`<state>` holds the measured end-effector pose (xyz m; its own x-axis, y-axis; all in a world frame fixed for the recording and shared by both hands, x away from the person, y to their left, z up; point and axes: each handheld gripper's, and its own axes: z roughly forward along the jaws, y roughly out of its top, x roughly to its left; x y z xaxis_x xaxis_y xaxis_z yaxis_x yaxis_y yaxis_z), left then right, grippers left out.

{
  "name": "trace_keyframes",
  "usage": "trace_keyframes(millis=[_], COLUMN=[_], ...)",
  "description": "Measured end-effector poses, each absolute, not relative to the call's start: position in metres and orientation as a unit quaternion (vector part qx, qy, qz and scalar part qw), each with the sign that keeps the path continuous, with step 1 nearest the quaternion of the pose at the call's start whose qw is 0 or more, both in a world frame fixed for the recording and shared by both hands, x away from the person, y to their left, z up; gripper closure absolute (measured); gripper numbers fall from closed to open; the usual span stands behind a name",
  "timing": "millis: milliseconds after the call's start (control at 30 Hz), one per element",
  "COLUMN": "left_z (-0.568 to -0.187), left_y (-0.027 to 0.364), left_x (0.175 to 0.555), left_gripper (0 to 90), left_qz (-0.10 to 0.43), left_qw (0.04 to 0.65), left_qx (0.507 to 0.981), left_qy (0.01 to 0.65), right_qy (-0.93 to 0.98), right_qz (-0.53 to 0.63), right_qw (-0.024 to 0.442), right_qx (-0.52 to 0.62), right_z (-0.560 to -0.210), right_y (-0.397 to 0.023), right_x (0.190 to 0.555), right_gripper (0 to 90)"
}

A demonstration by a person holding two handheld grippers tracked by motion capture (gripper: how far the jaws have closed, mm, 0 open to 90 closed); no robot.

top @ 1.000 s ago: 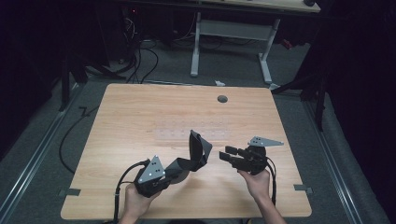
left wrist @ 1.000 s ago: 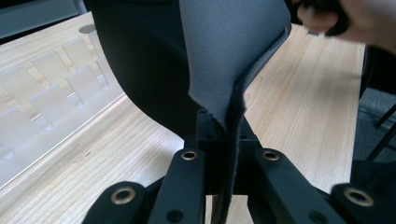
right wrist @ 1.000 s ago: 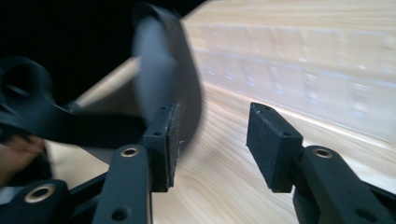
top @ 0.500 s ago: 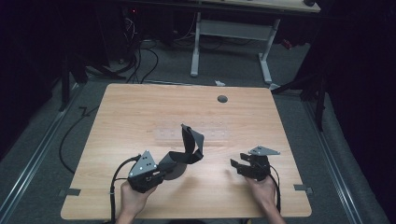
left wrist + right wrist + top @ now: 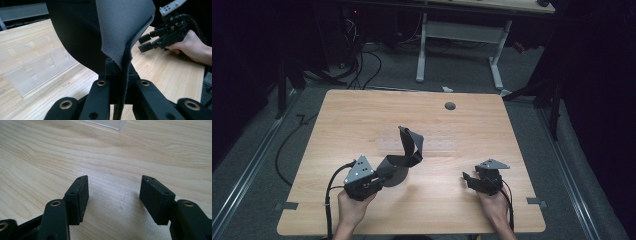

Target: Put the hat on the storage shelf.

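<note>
Left gripper (image 5: 384,175) near front-left of desk (image 5: 362,115), jaws pinched on edge of dark grey fabric piece (image 5: 409,150) (looks like soft foam-backed cloth). Fabric curls up off wood, far end standing above desk middle, lower part drooping by gripper. Clear plastic tray (image 5: 422,144) lying flat just behind fabric, hard to make out. Small round hole (image 5: 450,106) near desk's back edge. Right gripper (image 5: 468,179) front-right, well apart from fabric, jaws spread wide, nothing between, bare wood underneath.
</note>
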<state>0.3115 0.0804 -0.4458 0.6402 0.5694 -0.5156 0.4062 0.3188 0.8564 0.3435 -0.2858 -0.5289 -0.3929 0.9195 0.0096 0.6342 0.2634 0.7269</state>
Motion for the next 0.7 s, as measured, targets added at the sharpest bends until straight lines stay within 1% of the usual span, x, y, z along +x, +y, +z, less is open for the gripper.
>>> trace_keyframes(millis=[300,700], left_z=[-0.443,-0.431], left_y=[0.085,0.09], left_x=[0.319,0.334], left_gripper=[86.3,86.3], left_qz=[0.068,0.076], left_qw=[0.696,0.706], left_qx=[0.57,0.55], left_qy=[0.431,0.439], right_qy=[0.768,0.767], right_qz=[0.326,0.325], right_qw=[0.226,0.226], right_qx=[0.503,0.504], right_z=[-0.531,-0.531], right_y=[-0.283,-0.283], right_x=[0.342,0.342], right_gripper=[39.2,38.6])
